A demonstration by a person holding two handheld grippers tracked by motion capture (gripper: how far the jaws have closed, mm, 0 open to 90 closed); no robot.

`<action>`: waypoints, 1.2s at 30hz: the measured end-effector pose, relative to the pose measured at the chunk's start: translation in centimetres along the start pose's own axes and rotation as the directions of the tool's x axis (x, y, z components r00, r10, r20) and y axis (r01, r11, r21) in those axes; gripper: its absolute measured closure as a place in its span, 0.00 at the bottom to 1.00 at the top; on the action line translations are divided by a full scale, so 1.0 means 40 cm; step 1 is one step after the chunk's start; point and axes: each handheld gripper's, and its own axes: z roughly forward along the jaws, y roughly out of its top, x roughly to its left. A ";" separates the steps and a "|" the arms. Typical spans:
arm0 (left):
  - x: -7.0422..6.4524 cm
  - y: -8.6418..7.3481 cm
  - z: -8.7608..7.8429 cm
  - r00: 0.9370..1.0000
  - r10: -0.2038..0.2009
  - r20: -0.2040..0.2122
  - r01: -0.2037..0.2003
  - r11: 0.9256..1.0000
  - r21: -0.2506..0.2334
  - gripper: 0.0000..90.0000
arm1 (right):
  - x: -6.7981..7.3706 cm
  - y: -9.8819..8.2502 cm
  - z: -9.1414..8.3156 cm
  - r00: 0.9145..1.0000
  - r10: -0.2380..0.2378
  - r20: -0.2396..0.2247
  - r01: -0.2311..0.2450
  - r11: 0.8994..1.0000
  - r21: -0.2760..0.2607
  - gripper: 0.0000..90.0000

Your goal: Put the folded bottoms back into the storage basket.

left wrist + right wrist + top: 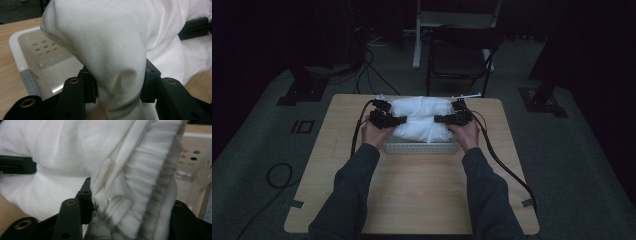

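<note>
Two tools are gripping one folded white garment (pixel 421 120) over the white basket (pixel 422 148) on the bench (pixel 412 190); the left tool (pixel 401 120) is clamped on its 9 o'clock end, the right tool (pixel 438 119) on its 3 o'clock end; the garment's long axis is running 9 to 3, hovering just above the basket, so lowering looks next.

dim room. grey floor (pixel 257 150) around a pale wood surface (pixel 412 190). at 12 o'clock a dark chair (pixel 459 57) before a white post (pixel 417 35); black stand feet (pixel 304 87) at 10, cables (pixel 279 175) at 8.
</note>
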 end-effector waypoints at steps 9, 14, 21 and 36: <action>0.021 -0.035 0.030 0.991 -0.011 -0.130 0.014 1.000 0.022 0.43 | -0.024 -0.008 0.022 0.970 -0.048 0.240 0.030 0.997 0.078 0.24; 0.031 -0.043 0.018 0.985 -0.001 -0.170 0.006 1.000 0.026 0.43 | -0.021 -0.014 -0.010 0.962 -0.075 0.264 0.072 0.997 0.021 0.25; 0.068 -0.068 -0.025 0.978 -0.038 -0.203 0.035 0.999 -0.015 0.44 | -0.043 -0.046 -0.050 0.961 -0.062 0.269 0.072 0.997 -0.026 0.27; 0.094 -0.181 -0.109 0.974 -0.037 -0.223 0.026 0.998 -0.051 0.43 | -0.052 -0.158 -0.133 0.962 -0.070 0.264 0.093 0.993 -0.073 0.28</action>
